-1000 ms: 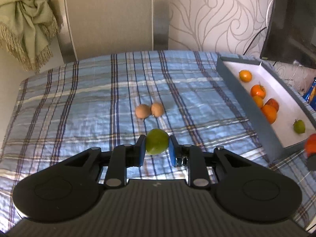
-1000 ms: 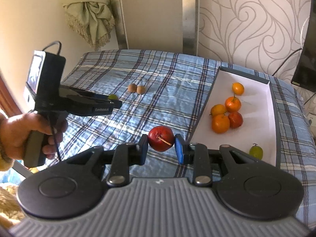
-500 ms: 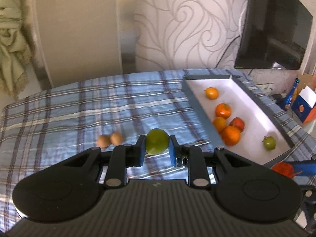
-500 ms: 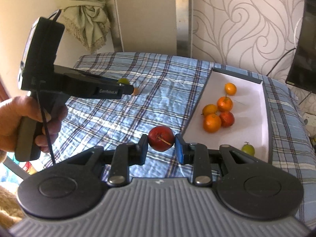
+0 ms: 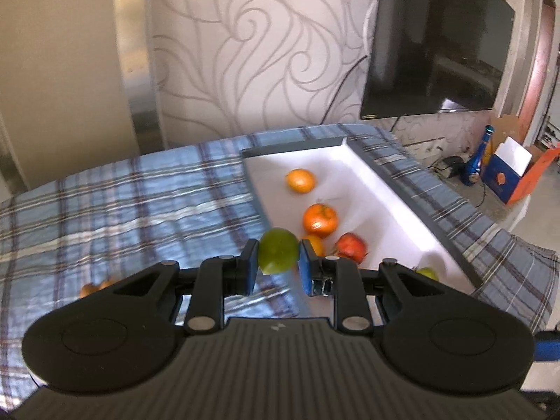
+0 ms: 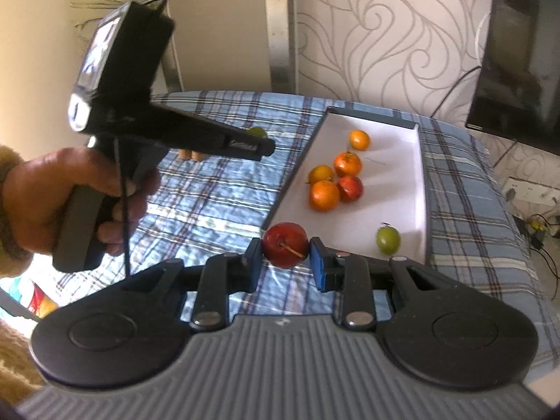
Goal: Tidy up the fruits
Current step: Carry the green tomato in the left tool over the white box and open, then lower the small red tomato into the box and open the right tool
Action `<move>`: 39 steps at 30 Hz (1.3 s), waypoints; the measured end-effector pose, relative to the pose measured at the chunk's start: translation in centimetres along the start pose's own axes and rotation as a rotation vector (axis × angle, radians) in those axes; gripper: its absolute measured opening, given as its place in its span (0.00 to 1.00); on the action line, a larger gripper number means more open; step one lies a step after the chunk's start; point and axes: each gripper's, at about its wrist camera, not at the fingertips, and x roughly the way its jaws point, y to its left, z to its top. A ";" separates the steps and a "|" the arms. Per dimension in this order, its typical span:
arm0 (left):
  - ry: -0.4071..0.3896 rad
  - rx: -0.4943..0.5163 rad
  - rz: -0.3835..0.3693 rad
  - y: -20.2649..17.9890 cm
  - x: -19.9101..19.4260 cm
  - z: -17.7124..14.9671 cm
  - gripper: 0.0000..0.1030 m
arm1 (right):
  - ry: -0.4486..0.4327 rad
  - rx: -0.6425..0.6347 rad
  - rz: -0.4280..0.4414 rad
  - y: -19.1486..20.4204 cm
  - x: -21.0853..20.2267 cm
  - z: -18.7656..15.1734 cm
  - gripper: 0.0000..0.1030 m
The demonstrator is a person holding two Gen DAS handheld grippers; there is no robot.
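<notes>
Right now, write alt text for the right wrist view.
The right gripper clamps a red apple beside a white tray holding six fruits on a blue plaid cloth. At left, a hand aims the left gripper.

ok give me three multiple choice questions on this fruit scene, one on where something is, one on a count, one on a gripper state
1. Where do the two small brown fruits lie?
A. in the tray
B. on the plaid cloth outside the tray
C. in a gripper

2. How many fruits lie in the white tray?
A. three
B. six
C. nine

3. What is the right gripper doing?
A. shut on the red fruit
B. open and holding nothing
C. shut on a green fruit

Answers:
1. B: they sit on the plaid cloth, left of the tray.
2. B: four orange, one red and one green fruit show in the right wrist view.
3. A: both pads press the red fruit.
</notes>
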 end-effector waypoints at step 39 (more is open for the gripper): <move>-0.016 0.110 -0.038 -4.9 4.4 2.7 0.54 | -0.014 0.037 -0.077 -1.8 -2.0 -0.7 0.31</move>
